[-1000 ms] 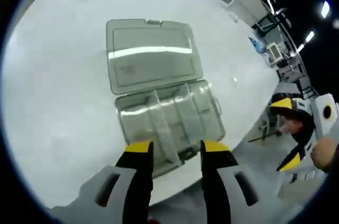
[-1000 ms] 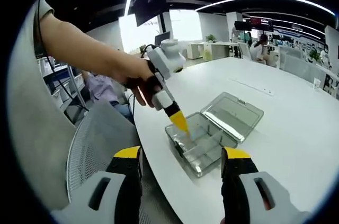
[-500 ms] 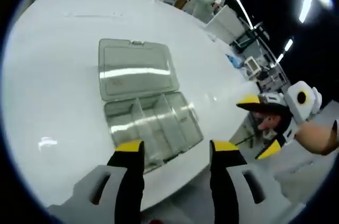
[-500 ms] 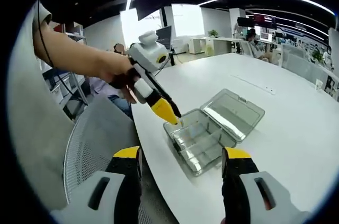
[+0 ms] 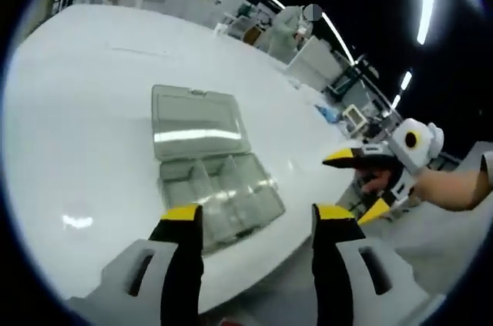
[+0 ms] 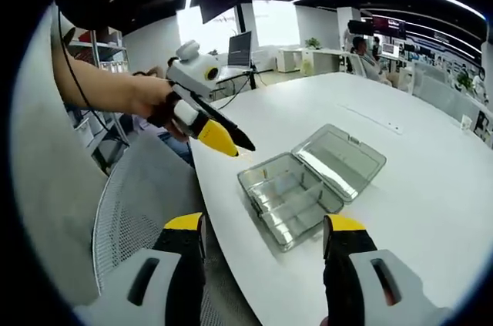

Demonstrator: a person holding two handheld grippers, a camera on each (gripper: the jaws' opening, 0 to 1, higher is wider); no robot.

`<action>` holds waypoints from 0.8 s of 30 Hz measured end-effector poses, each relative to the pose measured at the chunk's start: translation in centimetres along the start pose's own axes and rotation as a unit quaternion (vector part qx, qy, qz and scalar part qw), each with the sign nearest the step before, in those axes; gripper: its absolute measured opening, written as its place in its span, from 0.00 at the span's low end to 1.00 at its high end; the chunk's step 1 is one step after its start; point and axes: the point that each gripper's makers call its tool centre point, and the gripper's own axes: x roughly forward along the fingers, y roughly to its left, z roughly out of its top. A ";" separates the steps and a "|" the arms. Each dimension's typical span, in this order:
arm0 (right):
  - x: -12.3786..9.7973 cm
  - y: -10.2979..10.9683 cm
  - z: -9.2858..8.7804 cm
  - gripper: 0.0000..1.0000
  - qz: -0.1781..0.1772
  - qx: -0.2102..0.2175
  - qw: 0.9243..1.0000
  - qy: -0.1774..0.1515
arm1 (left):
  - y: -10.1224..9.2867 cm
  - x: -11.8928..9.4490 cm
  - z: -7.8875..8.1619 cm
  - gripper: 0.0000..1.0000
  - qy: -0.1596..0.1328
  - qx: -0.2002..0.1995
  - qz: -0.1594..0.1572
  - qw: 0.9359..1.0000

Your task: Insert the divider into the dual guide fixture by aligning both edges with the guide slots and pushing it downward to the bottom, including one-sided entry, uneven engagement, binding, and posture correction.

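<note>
Clear compartment box (image 6: 289,201), lid open, centre frame on white surface (image 6: 431,210); left gripper (image 6: 231,141) and right gripper (image 6: 266,226) both spread, empty; seat divider evenly, both edges slotted.

White table (image 5: 69,126) (image 6: 431,187) carried 1 clear plastic compartment box (image 5: 219,199) (image 6: 289,199) near its edge, hinged lid (image 5: 196,122) (image 6: 343,160) lay open flat on tabletop.

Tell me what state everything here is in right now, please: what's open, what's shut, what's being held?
Clear plastic box: open, resting flat on the white table, dividers standing inside its tray.
Lid: swung fully back, lying flat on the table.
Left gripper: open, holding nothing, raised above the table beside the box.
Right gripper: open, holding nothing, off past the table edge.
</note>
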 end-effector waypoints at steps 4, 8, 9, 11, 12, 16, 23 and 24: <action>-0.1 0.1 -0.1 0.59 0.002 -0.004 1.000 0.005 | -0.4 -0.6 0.2 0.58 -0.024 0.004 -0.009 1.000; -0.3 0.2 0.0 0.59 0.001 -0.007 1.000 0.008 | -0.8 -0.8 0.0 0.60 -0.031 0.018 -0.014 0.999; -0.3 0.2 0.1 0.59 0.001 -0.008 1.000 0.008 | -0.8 -0.9 0.0 0.61 -0.034 0.025 -0.014 0.999; -0.3 0.2 0.1 0.59 0.001 -0.012 1.000 0.011 | -1.0 -1.0 -0.1 0.61 -0.036 0.034 -0.014 0.999; -0.4 0.2 0.1 0.59 0.001 -0.012 1.000 0.011 | -1.1 -1.1 0.0 0.62 -0.040 0.038 -0.017 0.998; -0.4 0.2 0.2 0.59 0.002 -0.017 1.000 0.016 | -1.5 -1.4 0.0 0.64 -0.048 0.050 -0.018 0.997; -0.5 0.1 0.4 0.59 0.001 -0.022 1.000 0.019 | -2.0 -1.8 0.0 0.66 -0.056 0.080 -0.020 0.995; -0.5 0.0 0.4 0.59 0.000 -0.022 1.000 0.020 | -2.0 -1.8 0.0 0.67 -0.056 0.082 -0.019 0.995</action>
